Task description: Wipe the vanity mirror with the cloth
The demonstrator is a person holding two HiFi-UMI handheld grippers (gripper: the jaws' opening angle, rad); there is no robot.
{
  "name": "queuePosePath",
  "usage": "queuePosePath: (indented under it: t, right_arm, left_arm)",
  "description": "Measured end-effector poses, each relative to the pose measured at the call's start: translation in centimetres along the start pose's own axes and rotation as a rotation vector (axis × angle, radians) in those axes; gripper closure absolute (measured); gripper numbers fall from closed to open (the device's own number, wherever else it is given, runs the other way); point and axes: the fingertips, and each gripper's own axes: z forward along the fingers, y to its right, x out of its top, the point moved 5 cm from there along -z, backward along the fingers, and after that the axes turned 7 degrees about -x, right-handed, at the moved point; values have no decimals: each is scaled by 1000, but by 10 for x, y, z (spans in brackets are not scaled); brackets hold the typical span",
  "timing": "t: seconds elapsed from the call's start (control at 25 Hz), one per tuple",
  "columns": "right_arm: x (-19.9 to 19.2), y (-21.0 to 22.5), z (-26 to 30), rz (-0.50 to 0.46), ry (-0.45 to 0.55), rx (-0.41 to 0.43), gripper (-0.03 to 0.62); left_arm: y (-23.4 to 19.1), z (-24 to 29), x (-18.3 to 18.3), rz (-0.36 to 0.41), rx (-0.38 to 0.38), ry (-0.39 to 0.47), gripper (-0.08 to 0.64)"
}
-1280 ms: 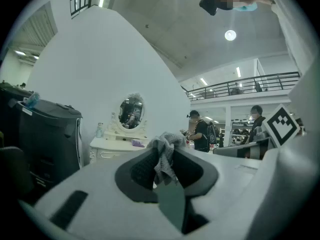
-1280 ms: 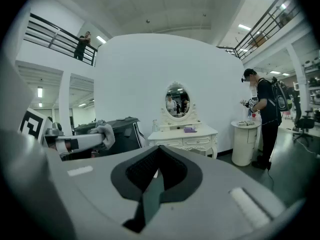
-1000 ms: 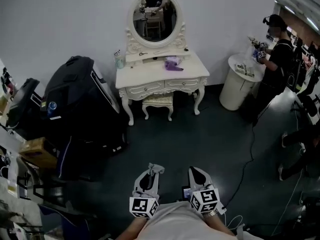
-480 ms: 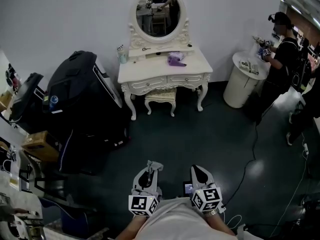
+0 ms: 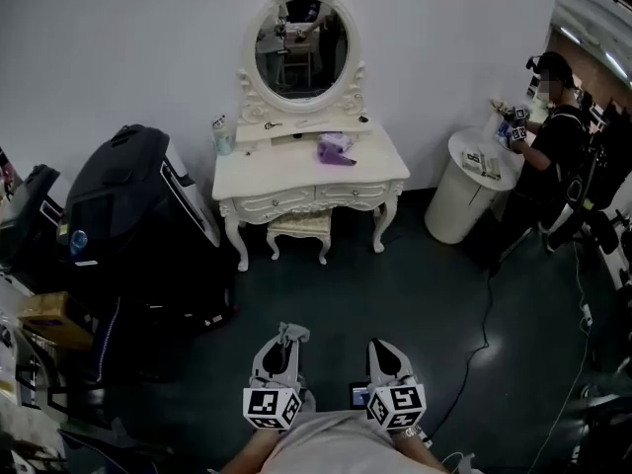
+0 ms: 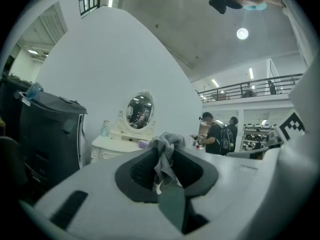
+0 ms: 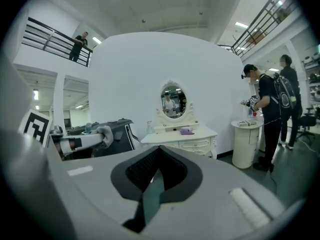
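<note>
The oval vanity mirror [image 5: 301,42] in its white carved frame stands on a white dressing table [image 5: 296,178] against the far wall. It is several steps away across the dark floor. Low in the head view, close to the person's body, my left gripper [image 5: 287,337] is shut on a grey cloth [image 6: 164,151] that bunches out past its tips. Beside it, my right gripper [image 5: 381,348] is shut with nothing in it. The mirror [image 7: 173,101] shows small and distant in the right gripper view, as does the mirror [image 6: 139,111] in the left gripper view.
A purple item [image 5: 336,148] and a small bottle [image 5: 222,134] sit on the dressing table, with a stool [image 5: 296,227] tucked under it. A large black case [image 5: 138,205] stands to the left. At right, a person [image 5: 553,136] works at a round white stand [image 5: 459,186]; a cable [image 5: 484,314] trails over the floor.
The head view has shifted, so the dressing table now sits a little lower and further left. Both grippers stay close to the body, the cloth still in the left one.
</note>
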Motion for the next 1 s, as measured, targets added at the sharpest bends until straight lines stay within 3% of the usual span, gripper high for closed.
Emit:
queuePosePath:
  t: [0.28,0.6,1.0]
  right_arm:
    - [42,0,90,22,34,-79,584]
    - [50,-21,159,9,13,-32,584]
    - [63,33,250,29,-26,-3,584]
  left_arm:
    - [-57,80,46,26,-66,53,479]
    - [-112,119,49,21,-42,17,480]
    - [-127,211,45,26,-17,-28,479]
